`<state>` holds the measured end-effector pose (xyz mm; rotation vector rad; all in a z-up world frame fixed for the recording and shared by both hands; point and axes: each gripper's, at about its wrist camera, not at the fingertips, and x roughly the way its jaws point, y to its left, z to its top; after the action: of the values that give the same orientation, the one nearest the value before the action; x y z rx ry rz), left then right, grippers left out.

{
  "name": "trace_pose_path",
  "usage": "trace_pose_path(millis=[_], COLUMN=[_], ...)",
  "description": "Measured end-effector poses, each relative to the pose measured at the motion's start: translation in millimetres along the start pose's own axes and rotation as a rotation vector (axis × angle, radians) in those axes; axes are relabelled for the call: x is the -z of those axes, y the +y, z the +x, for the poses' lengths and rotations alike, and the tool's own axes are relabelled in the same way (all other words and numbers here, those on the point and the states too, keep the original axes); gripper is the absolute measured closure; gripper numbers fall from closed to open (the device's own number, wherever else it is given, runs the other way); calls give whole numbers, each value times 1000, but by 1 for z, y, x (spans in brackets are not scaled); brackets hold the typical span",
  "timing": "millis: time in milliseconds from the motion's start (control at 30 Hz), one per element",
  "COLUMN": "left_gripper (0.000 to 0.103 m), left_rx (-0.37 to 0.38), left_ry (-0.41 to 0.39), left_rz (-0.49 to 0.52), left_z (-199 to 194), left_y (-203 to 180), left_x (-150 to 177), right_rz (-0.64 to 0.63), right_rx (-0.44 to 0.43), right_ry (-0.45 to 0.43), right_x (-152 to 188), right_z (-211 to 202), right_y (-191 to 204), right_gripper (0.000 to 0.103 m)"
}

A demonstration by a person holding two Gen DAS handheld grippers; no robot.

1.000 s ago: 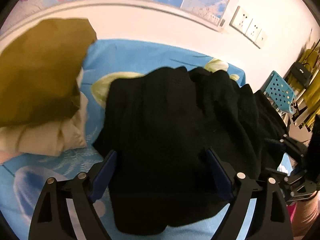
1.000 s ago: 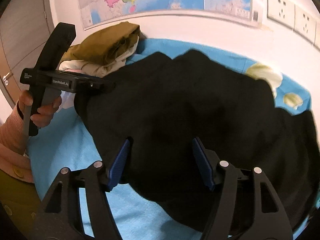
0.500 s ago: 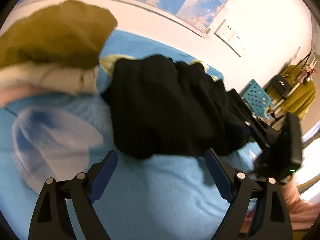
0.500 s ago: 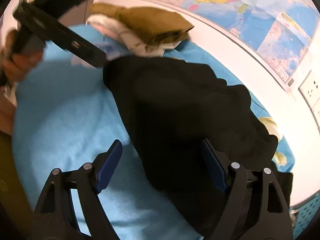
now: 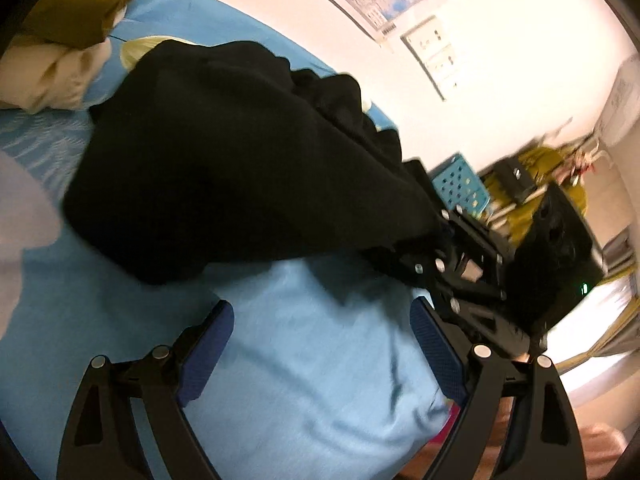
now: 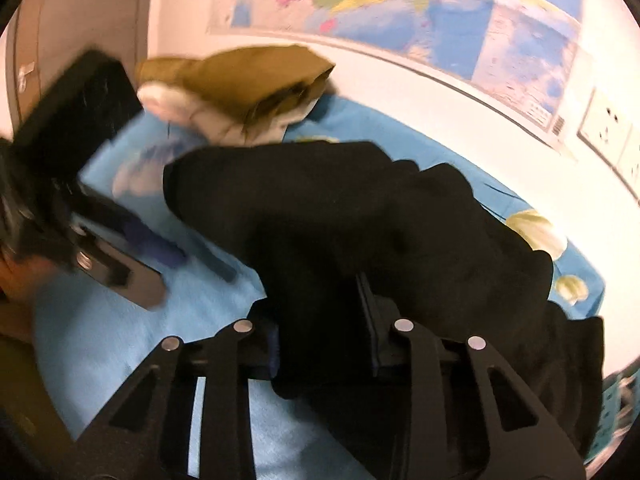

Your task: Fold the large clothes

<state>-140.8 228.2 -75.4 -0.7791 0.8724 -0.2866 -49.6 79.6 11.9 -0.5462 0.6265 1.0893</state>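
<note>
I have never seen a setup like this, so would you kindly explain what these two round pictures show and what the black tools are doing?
There is no robot here: a person holds one hand-held gripper in each hand, and each carries a fisheye camera looking forward along its two fingers, hence the round pictures. One picture looks out from the left hand-held gripper, the other from the right hand-held gripper. On the blue sheet lies a large black garment, with a pile of olive and cream clothes behind it by the wall. The left one is open over bare sheet, holding nothing. The right one's jaws are closing, with the garment's near edge between them.
</note>
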Motion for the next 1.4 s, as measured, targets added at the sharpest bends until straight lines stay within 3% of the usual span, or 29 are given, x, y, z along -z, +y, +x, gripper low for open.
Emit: trace_pose_path(millis=[300, 667, 767, 833, 1000, 1067, 1167, 1333, 1400], left_gripper=[16, 16, 18, 19, 21, 29, 50, 58, 59], left_rx=[124, 172, 135, 84, -29, -87, -164, -245, -258], left_ry=[-56, -125, -131, -169, -174, -156, -170, -147, -145], left_rz=[-139, -272, -275, -280, -232, -217, -223, -130, -110], left_z=[11, 9, 8, 5, 10, 13, 8, 10, 10], left_y=[13, 32, 32, 30, 19, 16, 14, 7, 8], left_x=[-24, -45, -48, -51, -58, -60, -62, -62, -60], right_rz=[61, 103, 115, 122, 135, 144, 164, 214, 277], right_rx=[-46, -78, -91, -97, -104, -112, -133, -181, -239], right_ry=[-9, -28, -30, -32, -34, -32, -23, -36, -51], right_x=[1, 3, 4, 5, 8, 9, 10, 15, 21], right_z=[0, -1, -1, -1, -2, -1, 0, -12, -25], right_y=[-3, -8, -9, -9, -9, -9, -9, -11, -19], right_gripper=[73, 73, 73, 73, 72, 72, 68, 63, 55])
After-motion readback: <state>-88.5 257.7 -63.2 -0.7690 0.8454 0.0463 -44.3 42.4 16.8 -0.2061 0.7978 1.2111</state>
